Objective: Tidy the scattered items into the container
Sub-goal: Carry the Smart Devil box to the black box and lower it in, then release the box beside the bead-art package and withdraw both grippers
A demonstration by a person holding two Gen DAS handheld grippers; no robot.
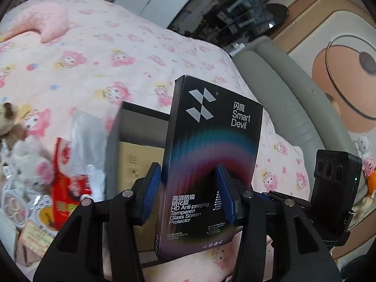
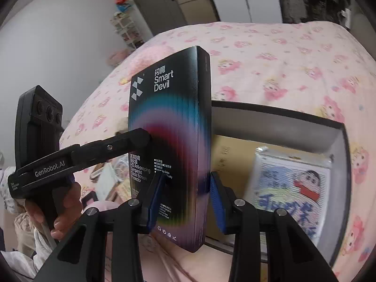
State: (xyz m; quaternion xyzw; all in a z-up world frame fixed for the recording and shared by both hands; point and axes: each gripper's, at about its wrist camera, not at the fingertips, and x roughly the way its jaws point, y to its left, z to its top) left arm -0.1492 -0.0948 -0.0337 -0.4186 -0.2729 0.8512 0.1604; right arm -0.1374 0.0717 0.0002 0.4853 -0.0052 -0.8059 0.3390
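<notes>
A black "Smart Devil" screen-protector box (image 1: 211, 141) (image 2: 174, 117) stands upright above the pink bedspread, held by both grippers at once. My left gripper (image 1: 188, 192) is shut on its lower part, one blue pad on the printed face and the other behind the narrow side. My right gripper (image 2: 188, 199) is shut on the same box near its bottom. In the right wrist view the left gripper's finger (image 2: 131, 141) presses the printed face. Just behind the box lies the open dark container (image 1: 131, 122) (image 2: 270, 122), holding a cartoon-printed packet (image 2: 291, 188) on brown cardboard.
Scattered items lie on the bed left of the container: a red packet (image 1: 63, 188), a white plush toy (image 1: 30, 171) and small cards. A pink cushion (image 1: 47, 21) sits further back. The grey padded bed frame (image 1: 282, 108) runs along the right. A hand (image 2: 65, 211) grips the left tool.
</notes>
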